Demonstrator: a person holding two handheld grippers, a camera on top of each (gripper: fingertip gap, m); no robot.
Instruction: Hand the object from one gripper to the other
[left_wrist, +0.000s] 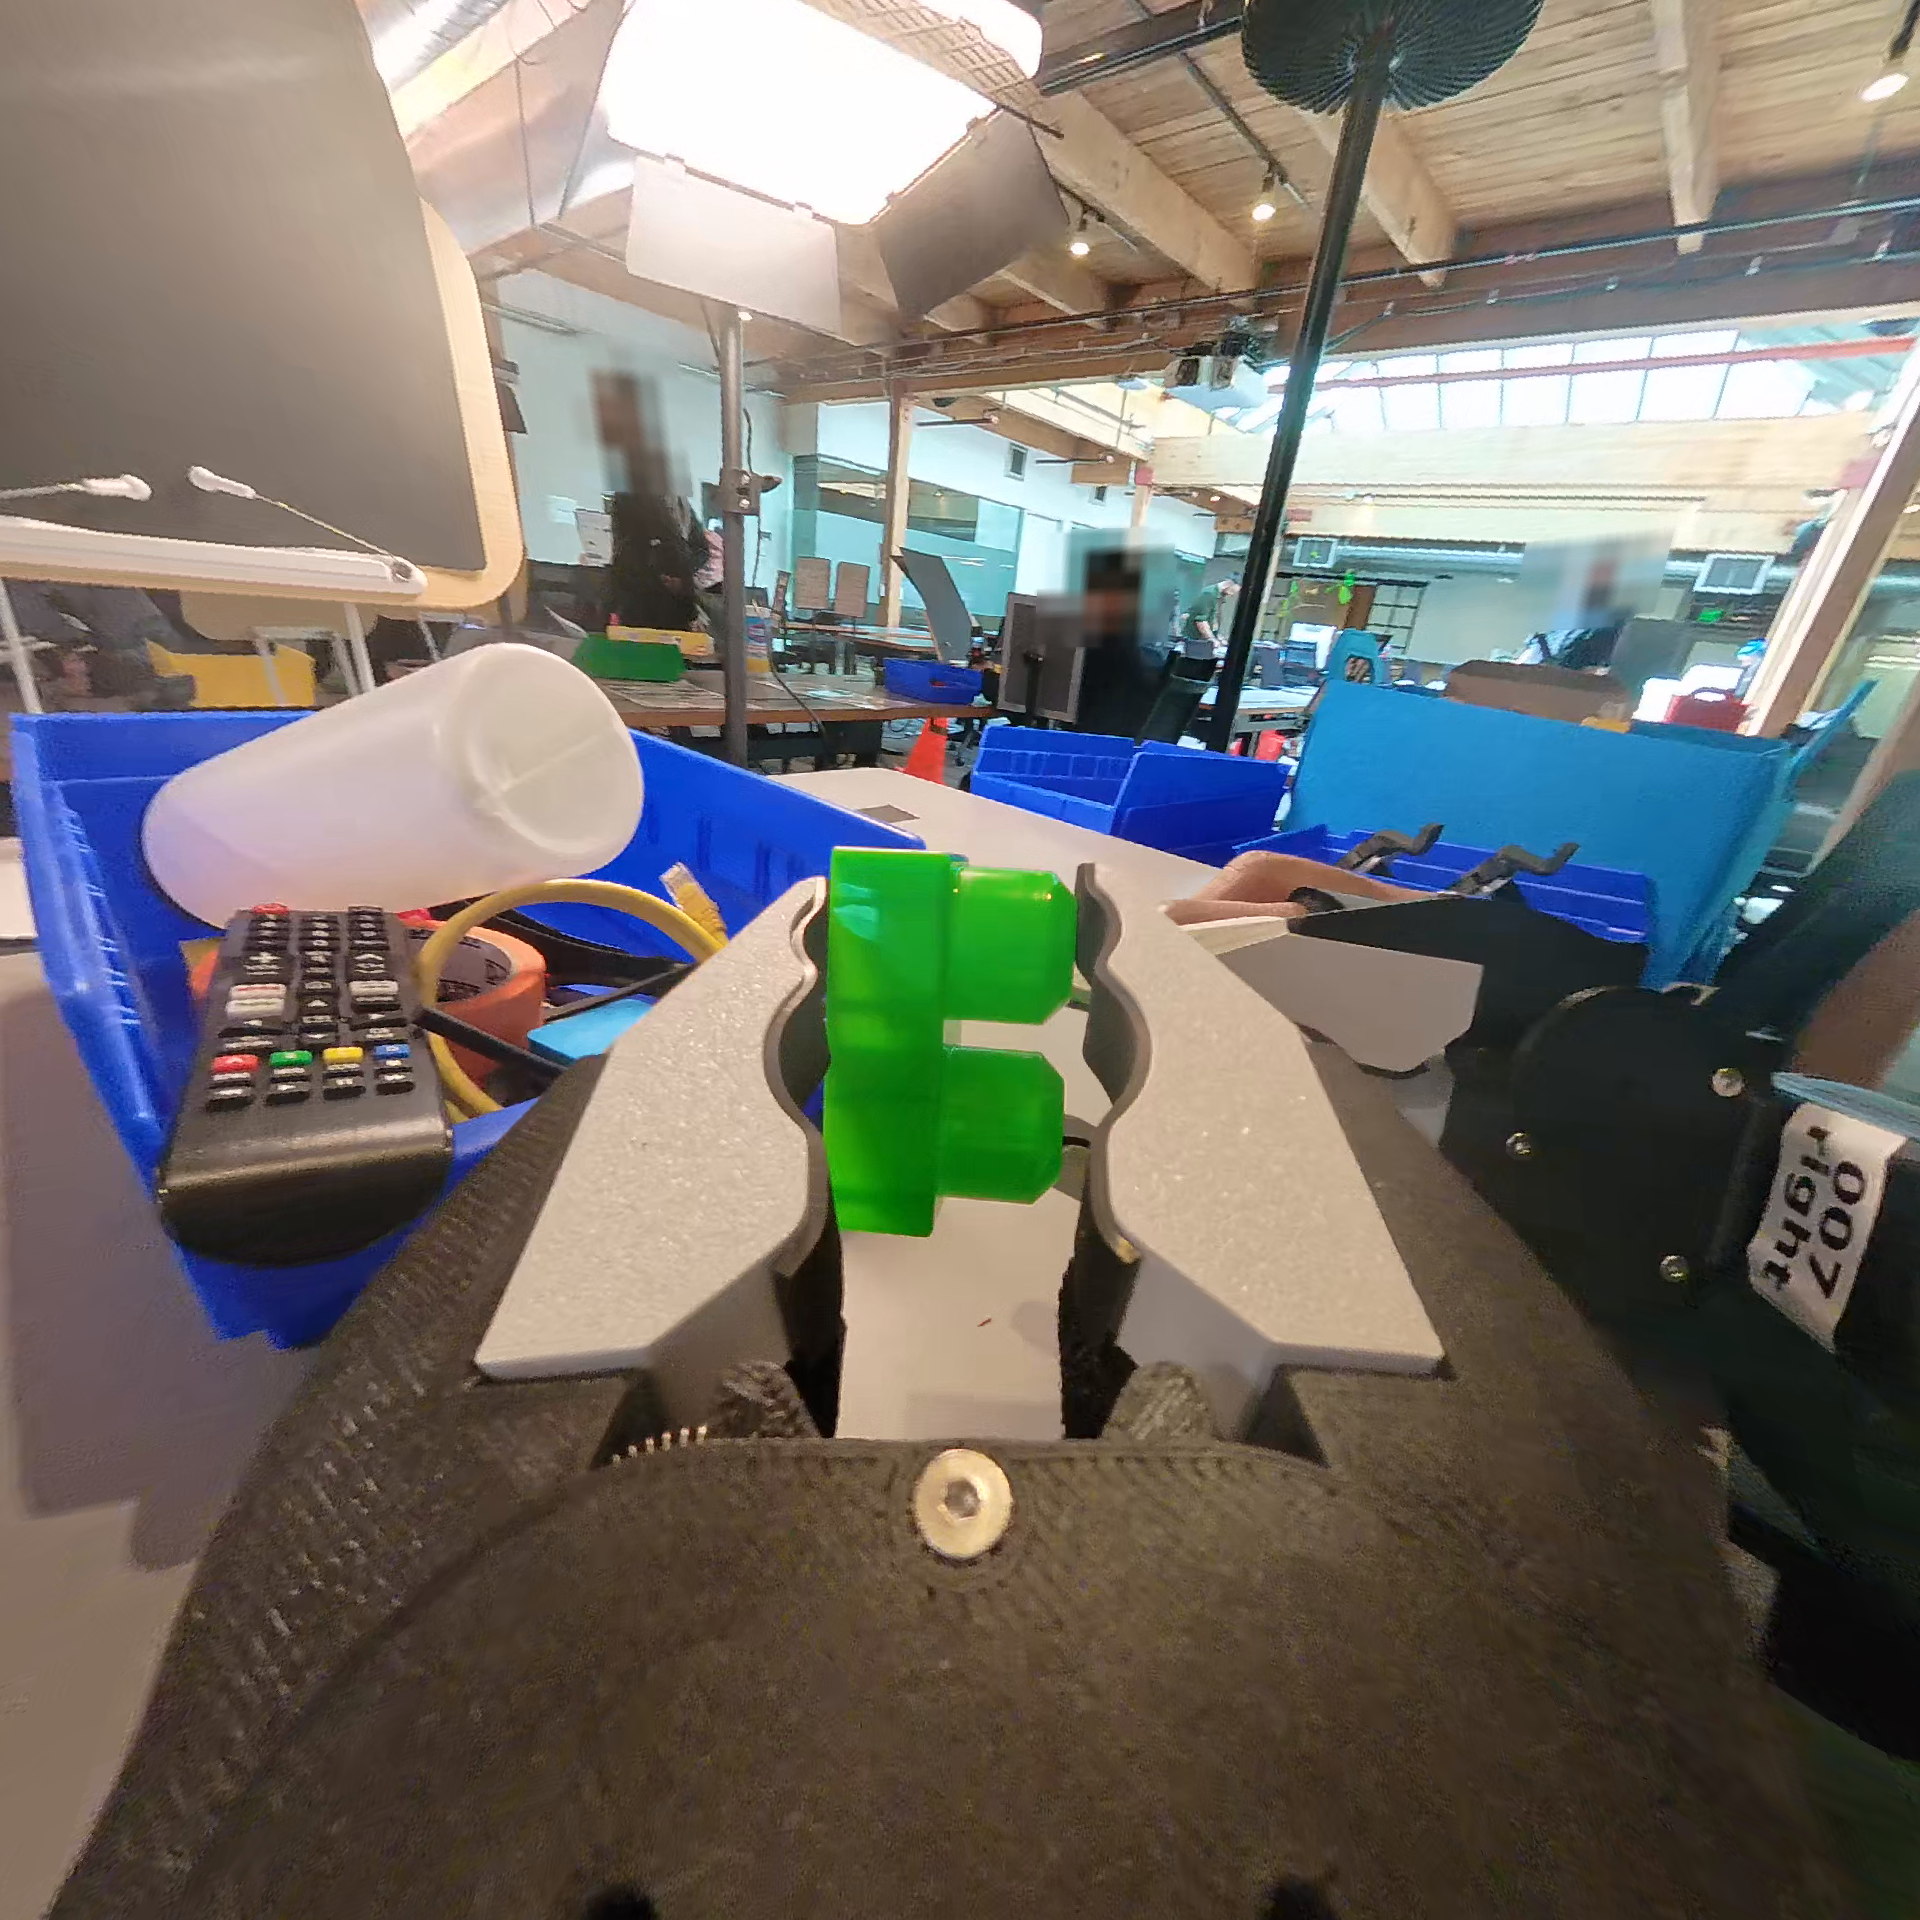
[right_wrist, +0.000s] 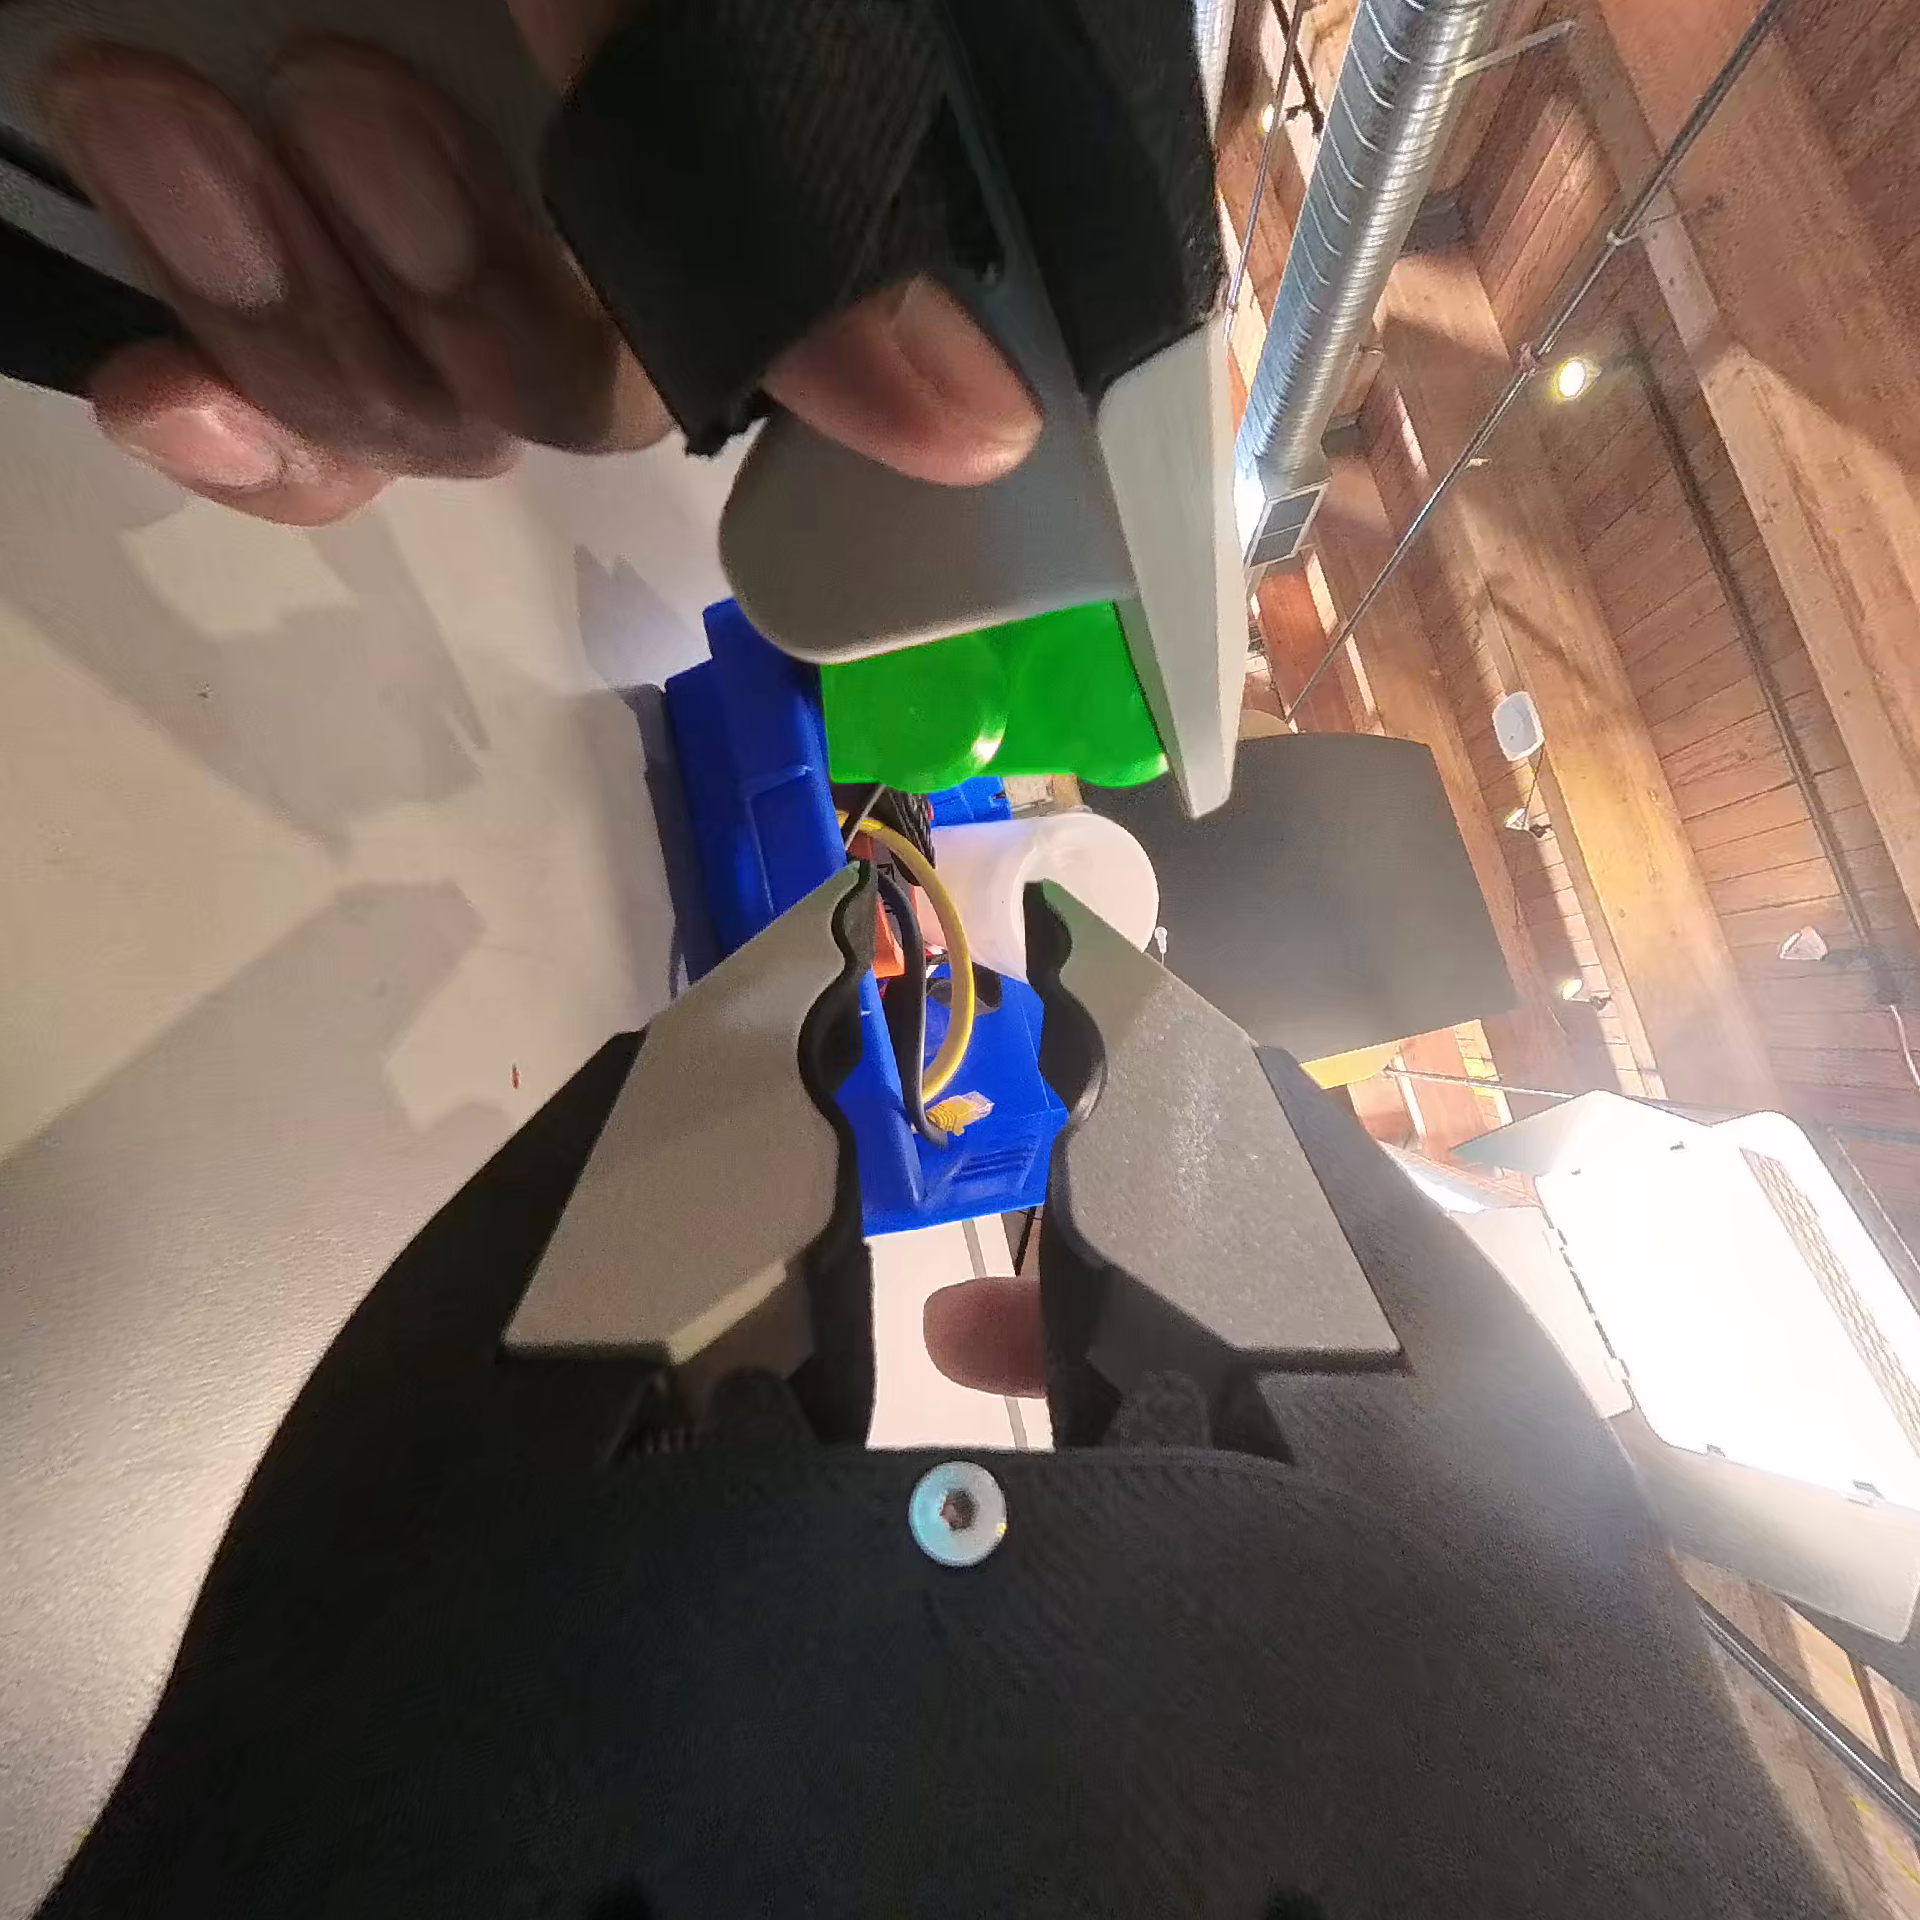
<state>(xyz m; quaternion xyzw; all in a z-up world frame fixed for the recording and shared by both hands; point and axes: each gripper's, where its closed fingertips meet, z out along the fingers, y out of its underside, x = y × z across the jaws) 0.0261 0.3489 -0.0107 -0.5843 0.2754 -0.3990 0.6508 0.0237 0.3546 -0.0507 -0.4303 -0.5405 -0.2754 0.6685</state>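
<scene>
1. The left gripper (left_wrist: 951, 1049) is clamped on the green block (left_wrist: 935, 1049) at the centre of the left wrist view. The flat base presses one grey finger and the two round studs press the other, so the block sits sideways across the jaws.
2. I judge this grip leaves the block's top and bottom edges free, which gives the other tool something to take.
3. The right gripper (right_wrist: 940, 904) holds nothing. Its jaws stand partly apart at the centre of the right wrist view, with the yellow cable (right_wrist: 961, 987) and blue bin (right_wrist: 748, 748) showing through the gap.
4. In that same view the green block (right_wrist: 987, 707) sits above the fingertips, near but not touching, half covered by a grey finger (right_wrist: 935, 561) of the other tool.
5. The right gripper looks rolled over relative to the left, probably to meet the block across its free faces.
6. Room is tight at the left of the left wrist view: the bin's rim, a black remote (left_wrist: 301, 1049) and a white bottle (left_wrist: 395, 779) crowd there. The bare grey table (left_wrist: 935, 810) beyond the fingertips gives clearer space for the pass.
</scene>
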